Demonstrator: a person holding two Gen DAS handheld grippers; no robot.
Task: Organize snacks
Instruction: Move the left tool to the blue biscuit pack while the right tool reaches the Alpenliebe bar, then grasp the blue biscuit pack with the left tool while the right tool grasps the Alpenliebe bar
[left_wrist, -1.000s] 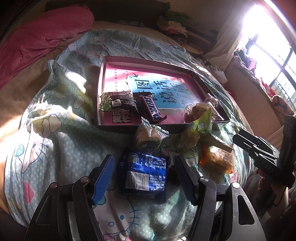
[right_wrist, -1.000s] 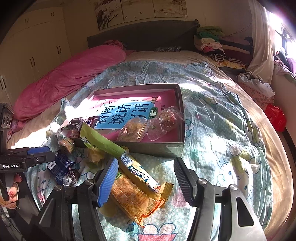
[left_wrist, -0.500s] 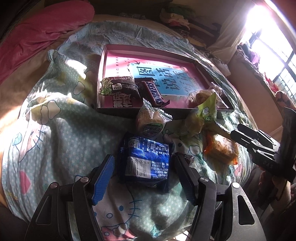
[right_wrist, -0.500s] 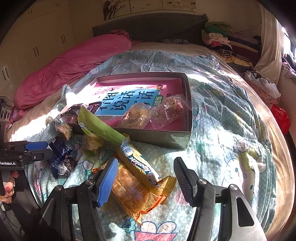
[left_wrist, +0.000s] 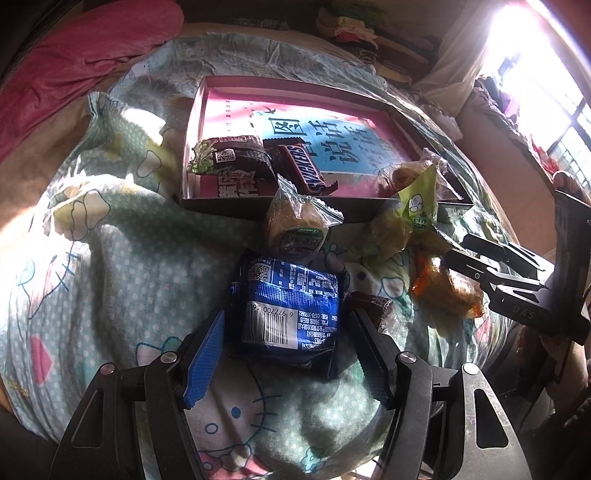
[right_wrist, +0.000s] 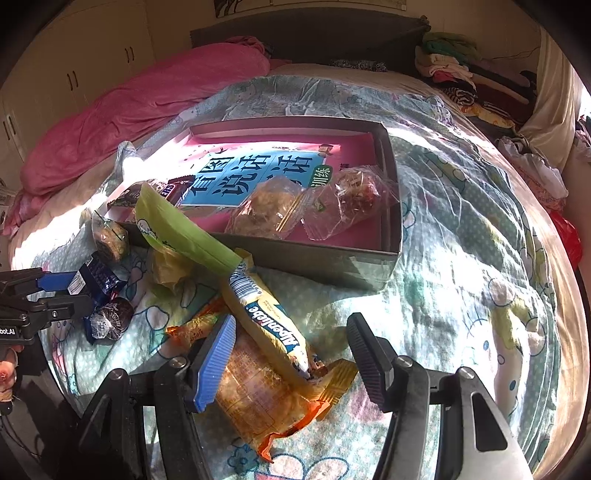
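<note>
The blue packet (left_wrist: 286, 306) lies between the left gripper (left_wrist: 286, 356)'s spread, unclenched fingers; the right gripper (right_wrist: 290, 363) gapes over the orange packet (right_wrist: 258, 402).

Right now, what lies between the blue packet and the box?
A clear-wrapped round cake, seen in the left wrist view, lies between the blue packet and the box.

A shallow pink-lined box (right_wrist: 384, 266) lies flat on the bed, open side up. Inside at one end sit a dark wrapped cake (left_wrist: 229, 157) and a Snickers bar (left_wrist: 304, 170); at the other, two clear bags of pastries (right_wrist: 269, 210). In front of the box, on the quilt, lie a blue packet (left_wrist: 288, 310) barcode up, a small round cake in clear wrap (left_wrist: 297, 229), a green pouch (right_wrist: 181, 229), a yellow candy roll (right_wrist: 273, 325) across an orange bag (right_wrist: 258, 402), and what seems a foil-wrapped chocolate (right_wrist: 112, 319).
</note>
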